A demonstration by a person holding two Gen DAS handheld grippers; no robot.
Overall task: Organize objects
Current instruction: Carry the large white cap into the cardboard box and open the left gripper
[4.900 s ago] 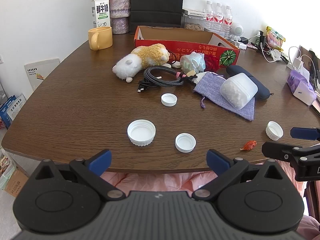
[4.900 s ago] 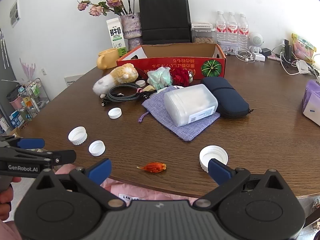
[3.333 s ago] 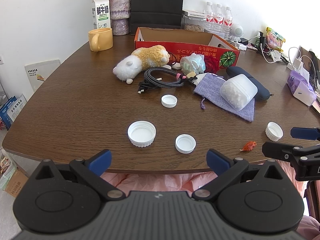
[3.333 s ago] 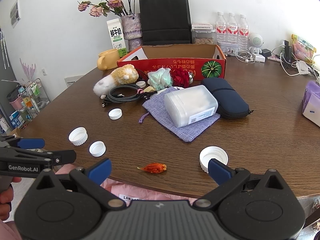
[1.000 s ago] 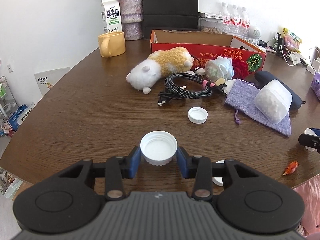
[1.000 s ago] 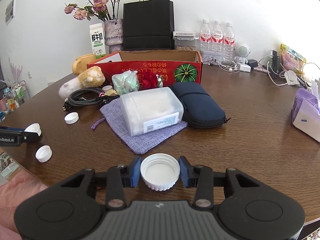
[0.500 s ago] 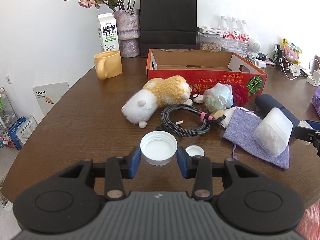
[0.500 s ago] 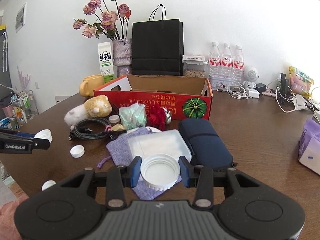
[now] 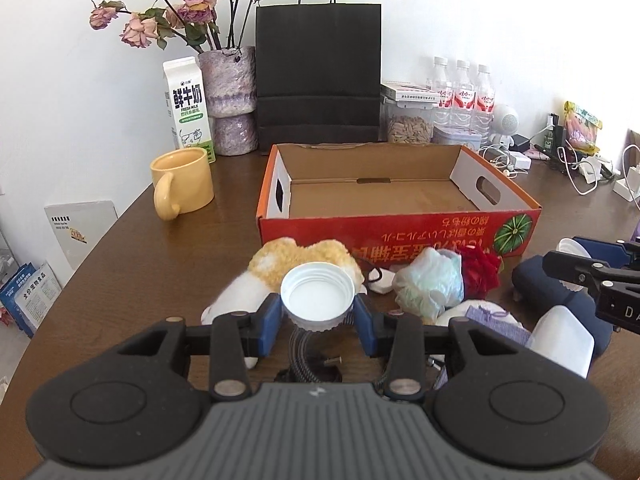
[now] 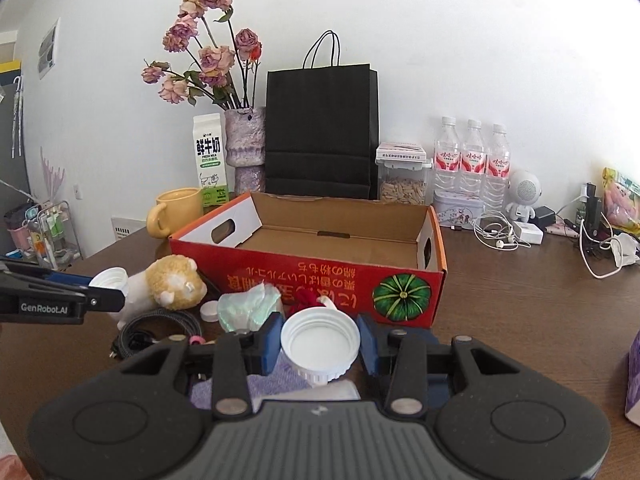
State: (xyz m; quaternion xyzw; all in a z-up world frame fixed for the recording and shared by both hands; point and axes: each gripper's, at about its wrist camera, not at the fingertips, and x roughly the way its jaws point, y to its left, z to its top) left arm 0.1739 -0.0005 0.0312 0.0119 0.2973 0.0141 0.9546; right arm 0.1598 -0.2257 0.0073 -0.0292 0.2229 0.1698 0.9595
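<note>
Left hand-held gripper (image 9: pixel 317 317): clamped on a white cap (image 9: pixel 317 299), held above the clutter.
Right hand-held gripper (image 10: pixel 319 346): clamped on a second white cap (image 10: pixel 319 343).
Red box (image 9: pixel 400 222): seen empty; nothing is yet stowed.
Left on worktop (image 9: pixel 120 260): plush toy (image 10: pixel 172 284), cable (image 10: pixel 160 328), pouch, case.
Progress: judged early; both caps are carried toward the box.

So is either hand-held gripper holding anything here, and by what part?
Yes, both. The left hand-held gripper pinches a white cap by its ribbed side wall; the right hand-held gripper holds another white cap the same way.
</note>
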